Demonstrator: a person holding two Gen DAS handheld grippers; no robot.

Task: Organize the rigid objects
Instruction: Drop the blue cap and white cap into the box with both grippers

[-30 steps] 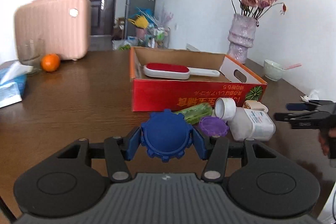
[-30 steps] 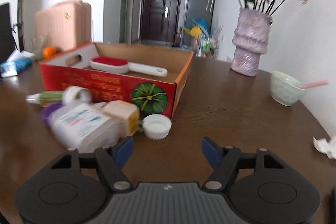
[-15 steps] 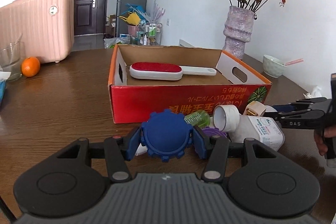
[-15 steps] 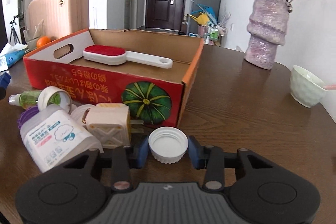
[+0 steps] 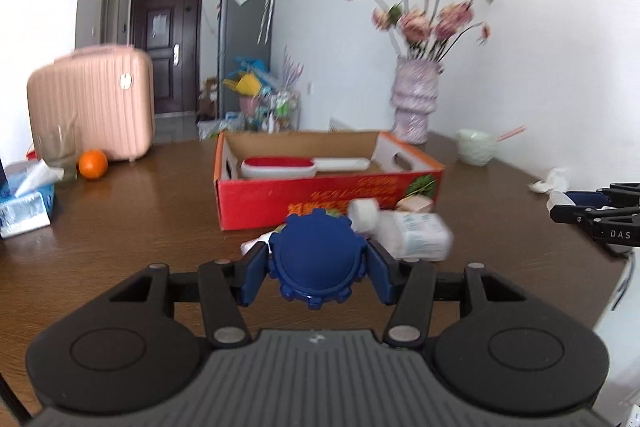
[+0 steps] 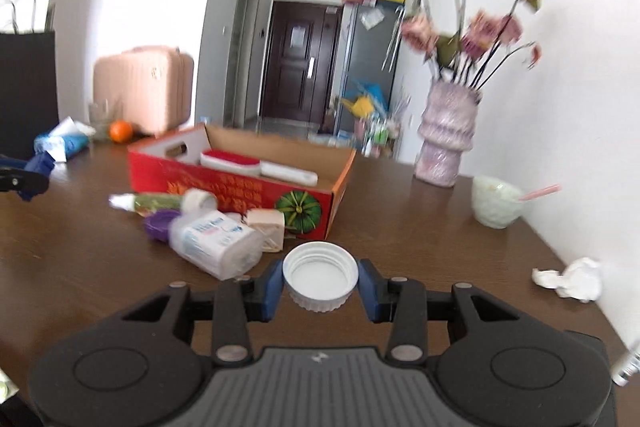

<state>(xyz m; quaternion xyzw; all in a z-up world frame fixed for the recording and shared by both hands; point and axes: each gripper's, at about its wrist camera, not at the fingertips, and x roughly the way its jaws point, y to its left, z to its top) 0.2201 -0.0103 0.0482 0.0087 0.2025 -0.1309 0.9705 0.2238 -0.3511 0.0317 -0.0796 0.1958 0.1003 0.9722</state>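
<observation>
1. Setting: a lived-in home, dining area.
2. Evidence: brown wooden table (image 5: 120, 227); vase of dried flowers (image 6: 446, 143); pink suitcase (image 5: 92, 103); refrigerator (image 5: 244, 43); dark entrance door (image 6: 300, 67).

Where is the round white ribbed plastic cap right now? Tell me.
The round white ribbed plastic cap sits clamped in the right gripper, low centre of the right wrist view, in front of the red cardboard box.

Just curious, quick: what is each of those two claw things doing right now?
Left gripper: closed on a blue cap.
Right gripper: closed on a white cap.
</observation>
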